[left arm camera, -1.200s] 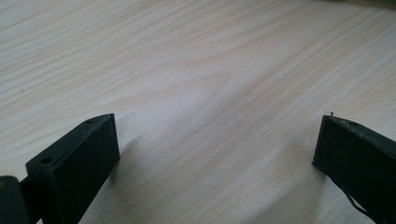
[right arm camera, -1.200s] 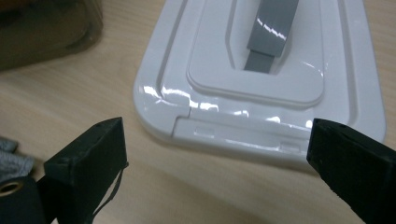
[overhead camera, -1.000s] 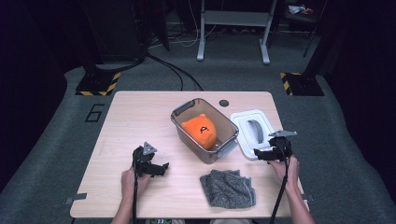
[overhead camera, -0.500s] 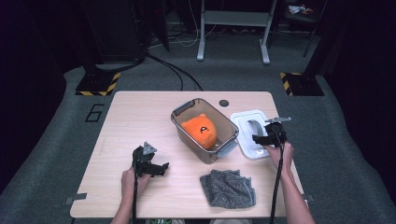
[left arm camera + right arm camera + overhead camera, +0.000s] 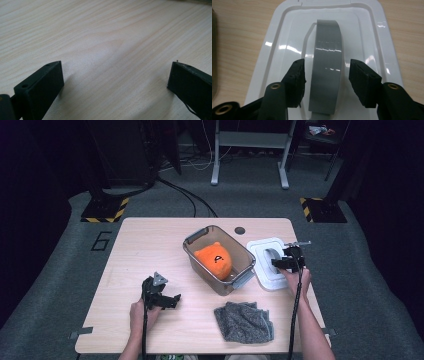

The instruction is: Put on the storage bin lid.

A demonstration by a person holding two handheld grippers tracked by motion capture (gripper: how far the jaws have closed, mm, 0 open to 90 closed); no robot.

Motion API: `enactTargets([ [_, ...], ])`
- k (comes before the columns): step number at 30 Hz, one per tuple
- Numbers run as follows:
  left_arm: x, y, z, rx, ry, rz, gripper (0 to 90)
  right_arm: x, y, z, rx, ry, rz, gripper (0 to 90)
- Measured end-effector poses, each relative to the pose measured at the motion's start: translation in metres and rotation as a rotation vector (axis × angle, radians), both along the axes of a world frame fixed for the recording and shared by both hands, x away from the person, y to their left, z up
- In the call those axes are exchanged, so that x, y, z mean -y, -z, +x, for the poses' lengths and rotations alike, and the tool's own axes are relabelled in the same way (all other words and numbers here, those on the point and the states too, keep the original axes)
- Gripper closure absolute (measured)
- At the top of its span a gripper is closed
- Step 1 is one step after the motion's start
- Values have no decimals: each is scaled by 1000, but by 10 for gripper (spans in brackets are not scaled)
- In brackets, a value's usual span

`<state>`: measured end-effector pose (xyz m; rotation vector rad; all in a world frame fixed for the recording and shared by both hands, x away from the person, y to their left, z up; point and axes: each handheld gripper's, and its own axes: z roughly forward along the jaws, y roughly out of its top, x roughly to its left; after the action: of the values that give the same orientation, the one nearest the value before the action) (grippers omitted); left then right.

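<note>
Left gripper low over bare wood of the table, jaws spread wide, nothing between them. Right gripper at the white lid, which lay flat on the table just right of the clear bin; jaws just closing, straddling the lid's grey handle with slim gaps on both sides, pads not yet pressing. Handle's near end cut off at the frame's lower edge. Inside the bin, an orange plush toy with a small dark mark on it, too small to read. Folded grey cloth near the table's front edge. On the floor left of the table, a painted "6".
</note>
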<state>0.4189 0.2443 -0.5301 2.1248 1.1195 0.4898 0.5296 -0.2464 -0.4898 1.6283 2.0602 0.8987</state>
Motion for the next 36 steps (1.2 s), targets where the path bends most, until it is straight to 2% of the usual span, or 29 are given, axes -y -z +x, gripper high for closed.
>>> enactTargets([
  [1, 0, 0, 0, 0, -1, 0, 0, -1, 0, 0, -6, -2, 6, 520],
  [3, 0, 0, 0, 3, -7, -3, 0, -4, 2, 2, -6, 5, -25, 561],
  [4, 0, 0, 0, 3, -6, -3, 0, -4, 2, 3, -2, -7, -20, 577],
  [8, 0, 0, 0, 2, -8, -5, 0, -8, 5, 4, -3, 3, -20, 636],
  [12, 0, 0, 0, 2, -7, -5, 0, -8, 6, 3, -2, 27, 4, 648],
  [15, 0, 0, 0, 1, -7, -5, 0, -7, 6, 3, 5, 22, 10, 662],
  [17, 0, 0, 0, 2, -7, -5, 0, -8, 5, 2, -6, 26, 15, 663],
  [20, 0, 0, 0, 1, -8, -3, 0, -6, 4, 2, 12, 15, 18, 665],
  [24, 0, 0, 0, 1, -8, -3, 0, -6, 1, 0, 10, 7, 30, 666],
  [30, 0, 0, 0, 1, -8, -3, 0, -5, -10, -7, 34, -19, 20, 666],
  [32, 0, 0, 0, 1, -8, -4, 0, -7, -14, -10, 38, -16, 31, 666],
  [34, 0, 0, 0, 1, -8, -3, 0, -6, -19, -13, 49, -30, 18, 666],
  [36, 0, 0, 0, -1, -5, 2, 0, -6, -23, -15, 47, -30, 34, 666],
])
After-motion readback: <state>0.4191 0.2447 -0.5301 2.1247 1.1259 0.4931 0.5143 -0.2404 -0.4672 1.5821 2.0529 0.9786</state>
